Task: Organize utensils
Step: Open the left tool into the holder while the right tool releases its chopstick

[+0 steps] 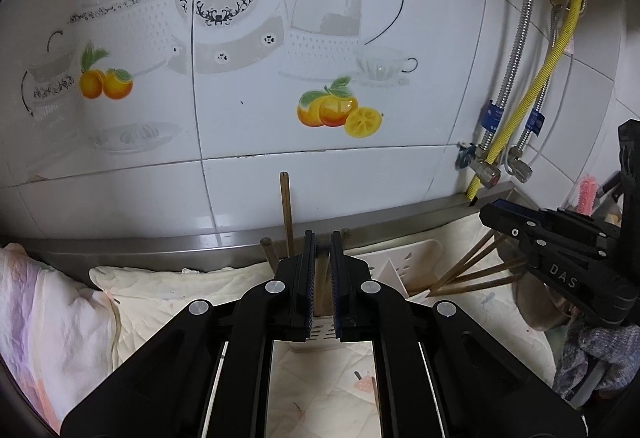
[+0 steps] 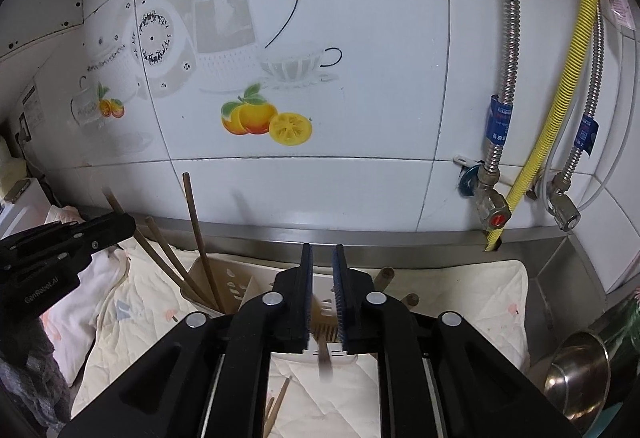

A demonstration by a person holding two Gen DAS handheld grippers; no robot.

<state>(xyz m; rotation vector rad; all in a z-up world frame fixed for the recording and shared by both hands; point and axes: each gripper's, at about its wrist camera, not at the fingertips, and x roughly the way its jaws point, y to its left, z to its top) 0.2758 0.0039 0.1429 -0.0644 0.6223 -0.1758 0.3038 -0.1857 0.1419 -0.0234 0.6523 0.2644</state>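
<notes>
Both grippers hang over a cream plastic utensil holder (image 2: 256,284) standing on a quilted cloth (image 2: 460,302) against the tiled wall. The left gripper (image 1: 322,238) has its jaws drawn close, with a narrow gap, and a wooden chopstick (image 1: 320,290) stands in that gap; whether the pads actually press it I cannot tell. Just beyond its fingertips another chopstick (image 1: 286,213) rises upright out of the holder.

The right gripper (image 2: 322,250) shows a similar narrow gap. Low between its jaws is a blurred brown stick (image 2: 323,358); it looks loose rather than pinched, though I cannot be sure. To the left of these jaws several chopsticks (image 2: 196,238) lean in the holder's compartment, and below them two more (image 2: 276,410) lie on the cloth.

These sticks should be light, stiff, thin and smooth, so they are likely to pivot or slide. I'd grip each near mid-length, squarely across the ribbed pads.
</notes>
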